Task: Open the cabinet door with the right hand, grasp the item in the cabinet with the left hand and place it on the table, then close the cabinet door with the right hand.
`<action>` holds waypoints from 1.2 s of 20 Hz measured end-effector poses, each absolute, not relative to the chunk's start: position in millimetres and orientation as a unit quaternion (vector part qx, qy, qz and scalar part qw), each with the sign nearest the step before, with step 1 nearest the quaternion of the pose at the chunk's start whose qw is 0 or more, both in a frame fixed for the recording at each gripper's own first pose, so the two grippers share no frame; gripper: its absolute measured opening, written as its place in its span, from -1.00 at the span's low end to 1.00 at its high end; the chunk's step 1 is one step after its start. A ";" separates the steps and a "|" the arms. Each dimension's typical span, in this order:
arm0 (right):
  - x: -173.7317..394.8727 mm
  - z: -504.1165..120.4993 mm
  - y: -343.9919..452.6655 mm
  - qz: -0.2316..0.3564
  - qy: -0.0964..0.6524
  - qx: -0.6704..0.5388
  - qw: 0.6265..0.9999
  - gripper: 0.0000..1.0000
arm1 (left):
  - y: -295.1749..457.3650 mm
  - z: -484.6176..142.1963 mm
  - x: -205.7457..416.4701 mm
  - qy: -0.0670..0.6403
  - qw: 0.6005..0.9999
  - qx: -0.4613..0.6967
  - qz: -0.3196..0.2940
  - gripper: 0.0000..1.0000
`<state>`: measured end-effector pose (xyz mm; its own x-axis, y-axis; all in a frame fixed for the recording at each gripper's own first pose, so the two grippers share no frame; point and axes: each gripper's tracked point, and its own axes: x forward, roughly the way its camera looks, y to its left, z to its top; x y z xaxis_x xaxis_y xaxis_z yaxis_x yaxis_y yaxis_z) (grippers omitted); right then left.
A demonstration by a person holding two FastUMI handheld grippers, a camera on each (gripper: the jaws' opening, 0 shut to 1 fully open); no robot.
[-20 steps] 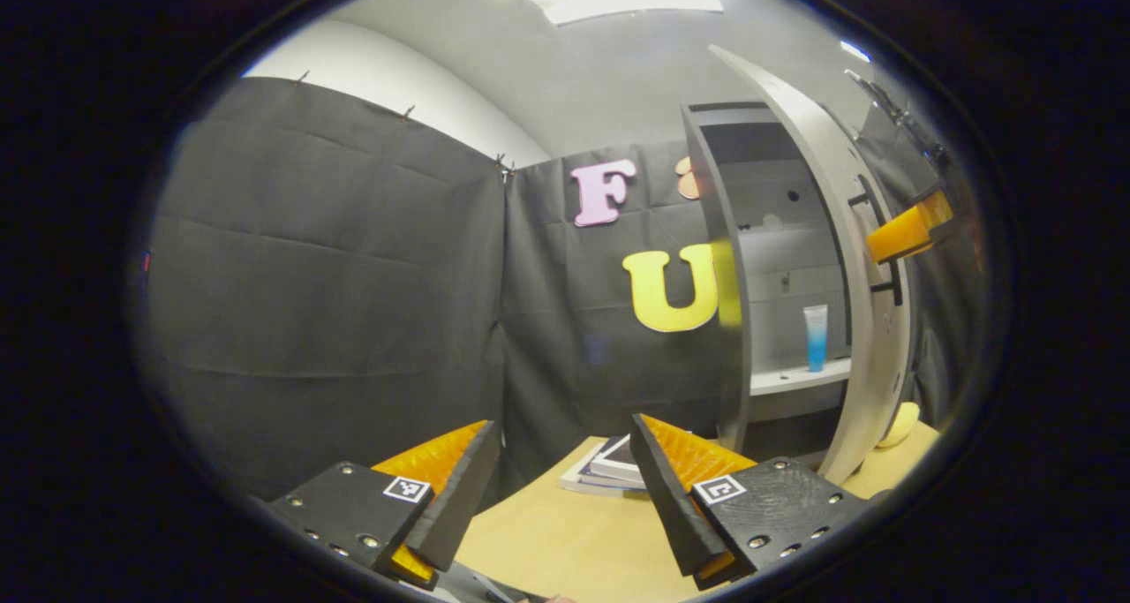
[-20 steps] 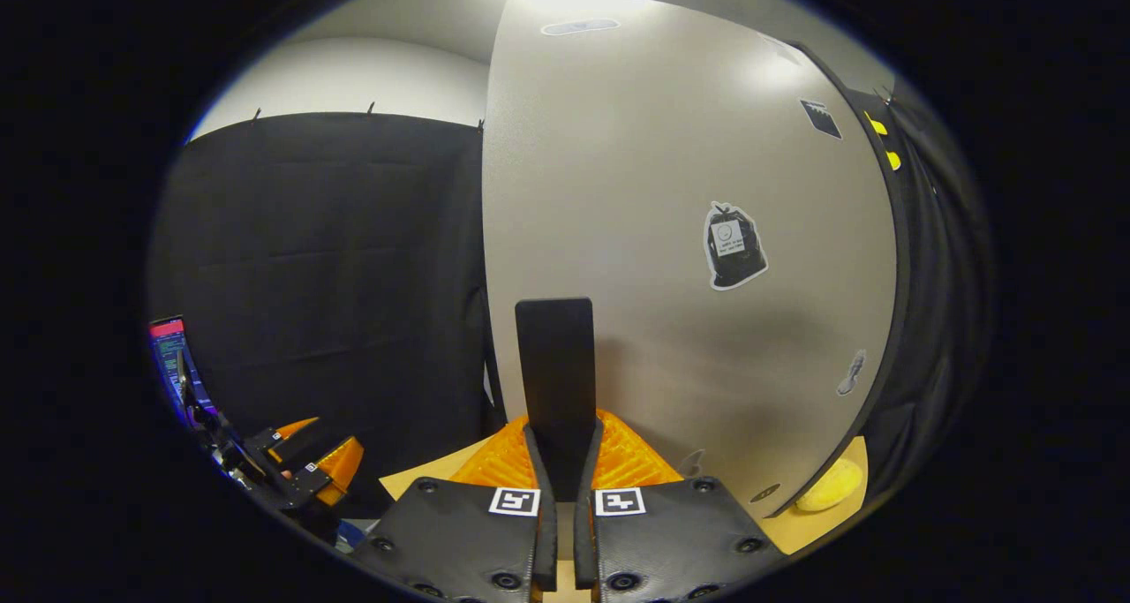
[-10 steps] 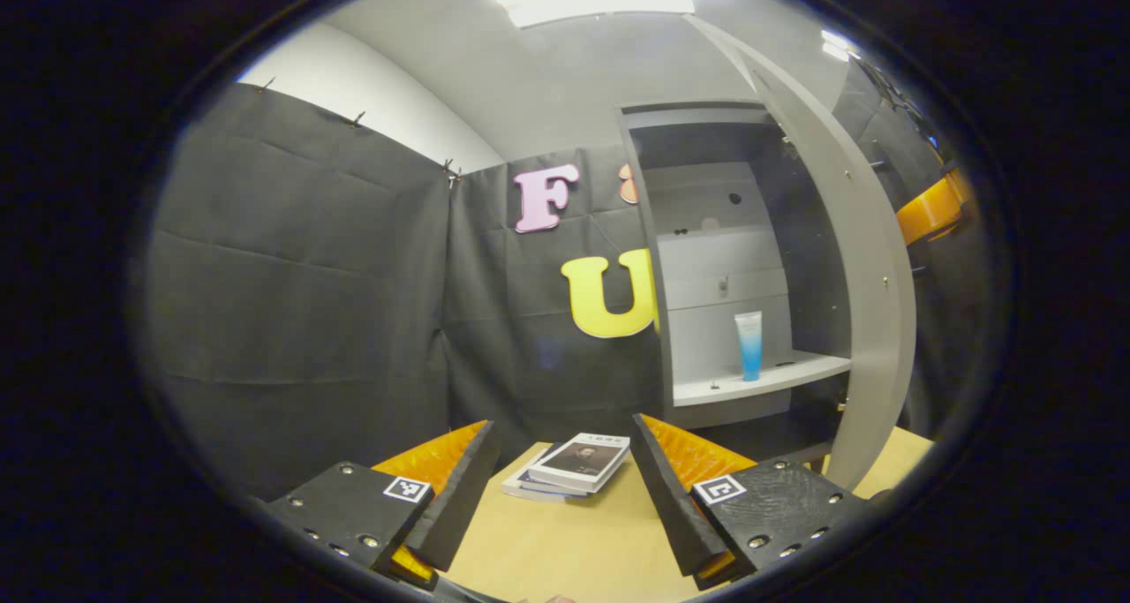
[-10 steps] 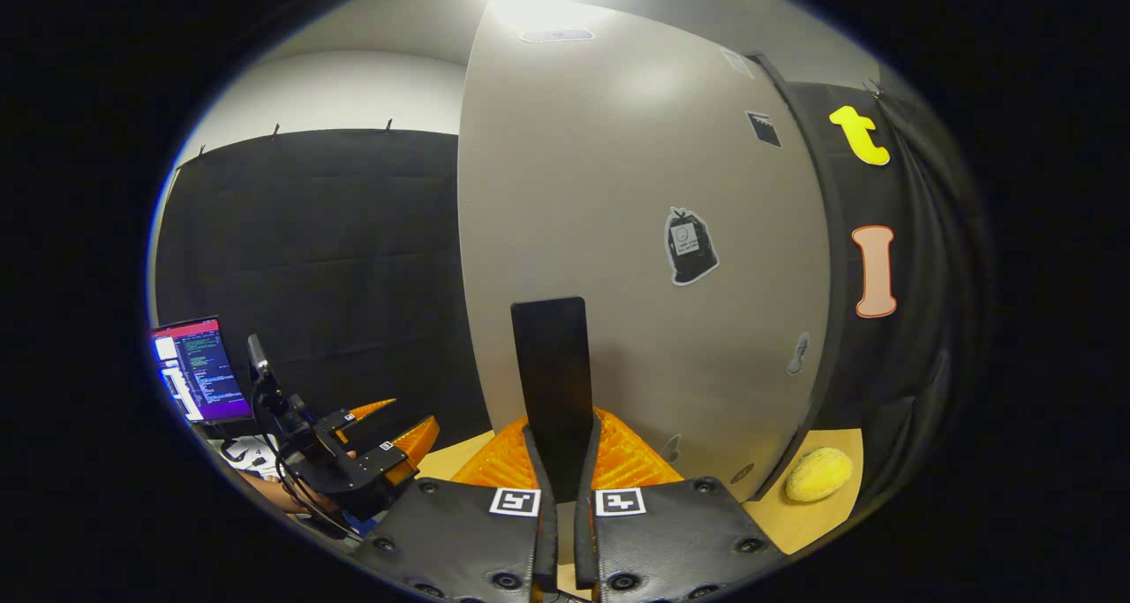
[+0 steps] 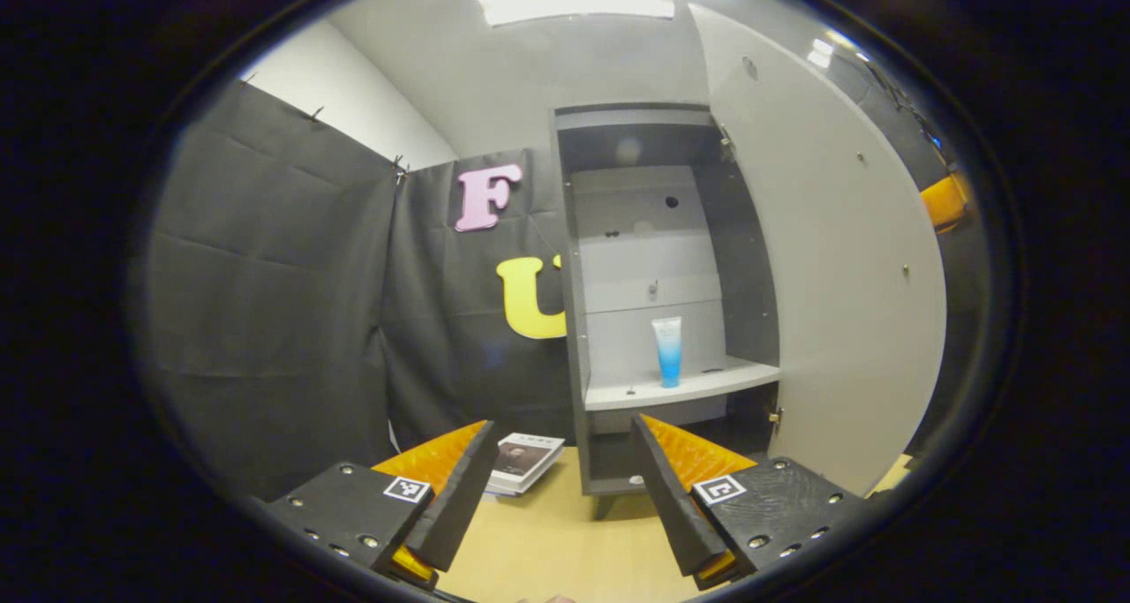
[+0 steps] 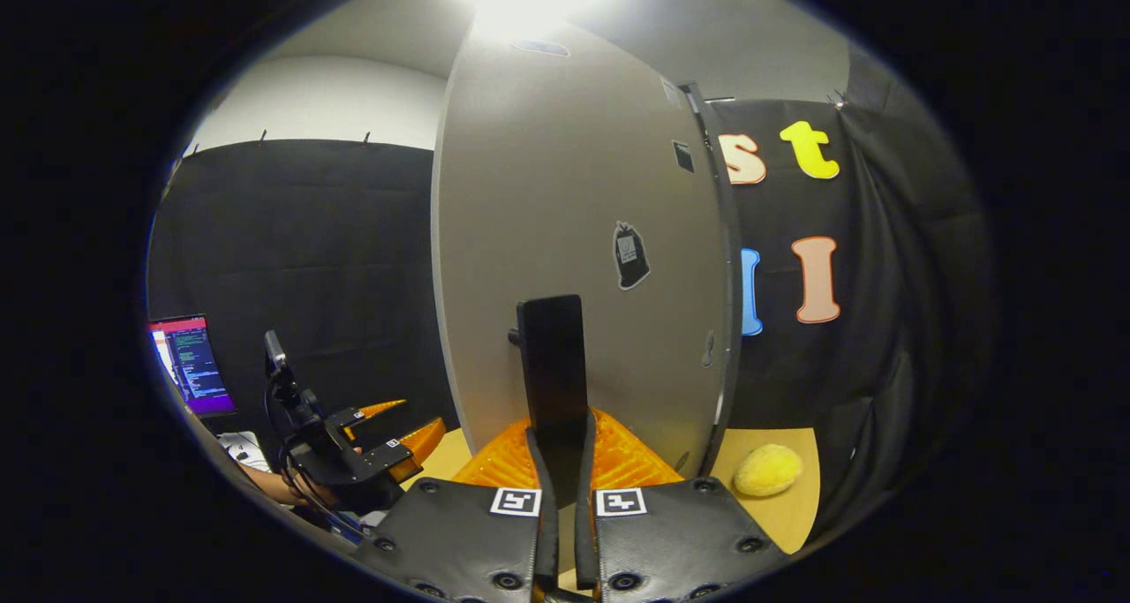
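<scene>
The grey cabinet (image 5: 658,259) stands with its door (image 5: 839,276) swung wide to the right. On its white shelf (image 5: 680,387) a blue and white tube (image 5: 668,350) stands upright. My left gripper (image 5: 563,433) is open with nothing between its fingers, low over the table and well short of the cabinet. In the right gripper view my right gripper (image 6: 559,437) is shut on the black door handle (image 6: 552,356) on the door's outer face (image 6: 547,223). The left gripper (image 6: 371,448) also appears there, farther off at lower left.
A small stack of books (image 5: 525,457) lies on the wooden table (image 5: 547,541) left of the cabinet's foot. A yellow lumpy object (image 6: 768,469) rests on the table behind the door. A lit monitor (image 6: 190,365) is at far left.
The door has swung farther open with the right gripper still on its handle. The cabinet interior and tube now sit nearer the middle of the left gripper view.
</scene>
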<state>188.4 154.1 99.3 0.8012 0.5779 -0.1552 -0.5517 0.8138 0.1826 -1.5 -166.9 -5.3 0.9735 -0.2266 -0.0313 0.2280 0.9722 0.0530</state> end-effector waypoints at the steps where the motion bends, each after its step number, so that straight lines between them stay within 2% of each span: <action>1: 190.3 99.2 151.6 0.293 0.098 0.064 0.949 -0.82 | -175.6 -6.9 -5.5 0.015 0.993 0.026 -0.118 0.84; 4: 190.3 99.8 142.8 0.273 0.081 0.058 0.957 -0.81 | -193.9 -5.4 -15.4 0.014 0.992 0.030 -0.124 0.85; 5: 191.3 101.6 138.4 0.267 0.075 0.054 0.959 -0.88 | -199.0 -5.8 -18.7 0.014 0.992 0.032 -0.124 0.86; 6: 190.2 100.1 132.9 0.260 0.073 0.052 0.961 -0.81 | -204.0 -5.4 -21.3 0.014 0.992 0.034 -0.124 0.80; 8: 186.9 98.4 117.6 0.249 0.070 0.050 0.965 -0.80 | -211.5 -3.9 -26.2 0.015 0.992 0.032 -0.123 0.80; 9: 187.4 97.8 111.6 0.242 0.070 0.050 0.966 -0.67 | -214.3 -2.5 -26.0 0.014 0.992 0.031 -0.122 0.80; 10: 187.0 96.7 103.1 0.231 0.069 0.050 0.969 -0.73 | -217.2 0.3 -25.4 0.012 0.992 0.032 -0.120 0.84; 13: 193.4 93.6 69.6 0.181 0.070 0.047 0.980 -0.74 | -227.1 6.0 -23.3 0.009 0.992 0.032 -0.123 0.80; 17: 173.5 90.9 69.7 0.205 0.082 0.099 0.970 -0.80 | -244.3 17.4 -8.5 -0.002 0.990 0.036 -0.138 0.80; 19: 163.5 92.0 62.9 0.204 0.082 0.105 0.970 -0.60 | -256.6 20.8 3.8 -0.006 0.988 0.037 -0.150 0.80; 21: 162.4 92.4 50.8 0.183 0.077 0.103 0.975 -0.58 | -269.5 22.4 21.9 -0.009 0.986 0.034 -0.166 0.80; 22: 160.5 91.7 37.4 0.154 0.072 0.095 0.981 -0.52 | -276.4 24.4 31.8 -0.010 0.984 0.032 -0.174 0.80; 24: 161.5 87.8 5.6 0.095 0.068 0.077 0.990 -0.53 | -290.9 27.2 53.1 -0.010 0.982 0.027 -0.185 0.80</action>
<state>161.5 5.6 87.8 0.9727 0.1987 -0.1202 -0.1776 0.9700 0.1663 53.1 -290.9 27.2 0.9316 -0.3635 0.0094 0.3624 0.9303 0.0567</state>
